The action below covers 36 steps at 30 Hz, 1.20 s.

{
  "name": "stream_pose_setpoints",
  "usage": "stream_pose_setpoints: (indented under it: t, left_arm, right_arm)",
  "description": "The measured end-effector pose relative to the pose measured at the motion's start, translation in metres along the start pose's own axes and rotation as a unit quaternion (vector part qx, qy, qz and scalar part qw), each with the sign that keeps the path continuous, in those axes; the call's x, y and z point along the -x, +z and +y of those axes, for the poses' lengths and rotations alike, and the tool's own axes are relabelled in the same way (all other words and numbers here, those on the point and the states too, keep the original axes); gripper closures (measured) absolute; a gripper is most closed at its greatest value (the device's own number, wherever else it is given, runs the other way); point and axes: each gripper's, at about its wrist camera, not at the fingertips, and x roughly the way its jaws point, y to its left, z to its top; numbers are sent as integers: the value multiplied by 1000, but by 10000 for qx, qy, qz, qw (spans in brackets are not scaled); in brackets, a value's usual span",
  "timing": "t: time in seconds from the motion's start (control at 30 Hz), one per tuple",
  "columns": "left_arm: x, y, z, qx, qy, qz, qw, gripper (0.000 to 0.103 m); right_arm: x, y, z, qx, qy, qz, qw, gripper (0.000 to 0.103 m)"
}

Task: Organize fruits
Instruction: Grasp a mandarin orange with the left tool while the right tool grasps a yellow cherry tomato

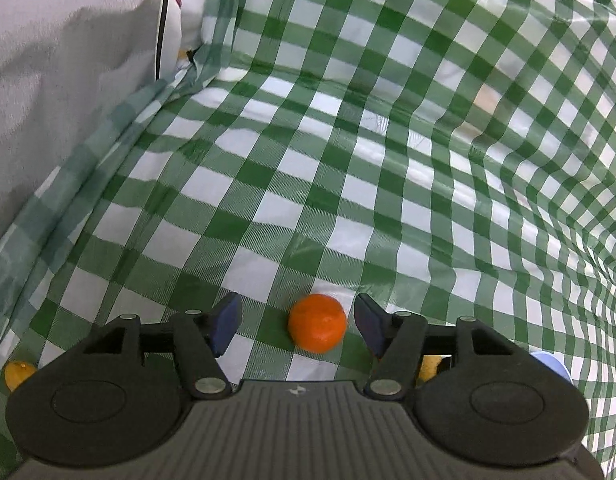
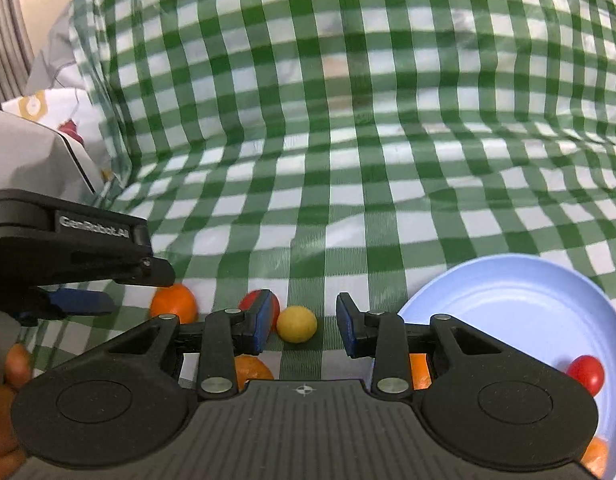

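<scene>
Green-and-white checked cloth (image 1: pixel 348 184) covers everything, rumpled at the far side; the left gripper (image 1: pixel 297 322) stands spread around an orange (image 1: pixel 318 322), neither pad touching it; the fruit is round, with no long axis to tell. From the right wrist, the right gripper (image 2: pixel 303 322) is parted around a yellow fruit (image 2: pixel 296 324), apart from both pads; a red fruit (image 2: pixel 249 300) hides behind its left finger; a blue plate (image 2: pixel 508 300), cut off at right, holds a red tomato (image 2: pixel 586 374).
</scene>
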Motion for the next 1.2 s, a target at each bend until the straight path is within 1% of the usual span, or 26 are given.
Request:
stream_pose_setpoints:
  t: [0.2,0.27,0.4,0.47,0.5,0.53,0.57,0.6,0.67,0.77,0.9,0.97,1.1,1.13,1.2]
  left_arm:
    - [-12,-2,0,-78,21,151,9999,36]
    - [-16,-4,0,-83,27,197,9998,36]
    - [-21,-5,-2,-125,6,268,9996,37]
    - [-22,-6,-3,-162,-26,259,9995,42]
    - [-21,-6,-4,-183,-64,255,9995,49]
    - [-21,-6,-5,-215,-119,251,9994,57]
    - [-20,-6,-6,-255,-157,246,9992,61]
    - [-19,-6,-8,-313,-182,230,9991,66]
    - [-17,-6,-12,-448,-111,193,9987,66]
    - [-14,-6,-13,-480,-105,169,9986,67]
    - [-3,-2,-17,-596,-42,-8,9982,67]
    - [-2,-3,-19,-695,16,6,9976,67]
    - [-16,-11,-28,-966,147,303,9948,66]
    - [-16,-13,-29,-994,159,256,9946,66]
    - [-16,-13,-32,-1050,183,214,9941,66]
  right_arm:
    - [-21,-4,5,162,-100,307,9993,67]
    - [-25,-3,5,140,-149,322,9993,67]
    - [-29,-3,5,195,-112,312,9993,67]
    - [-31,-3,5,229,-82,334,9991,67]
    - [-32,-4,5,245,-79,345,9991,67]
    - [-32,-4,6,263,-81,353,9990,70]
    - [-32,-5,5,292,-85,381,9988,75]
    - [-33,-6,5,293,-64,407,9987,75]
    - [-32,-6,4,294,-44,395,9988,75]
    - [-29,-4,3,272,-70,306,9991,75]
    - [-19,0,2,295,-104,176,9994,75]
    - [-17,1,3,386,-202,226,9988,75]
    - [-25,-2,3,515,-398,449,9969,75]
    - [-26,-2,3,544,-450,472,9964,75]
    - [-27,-2,2,544,-416,502,9964,75]
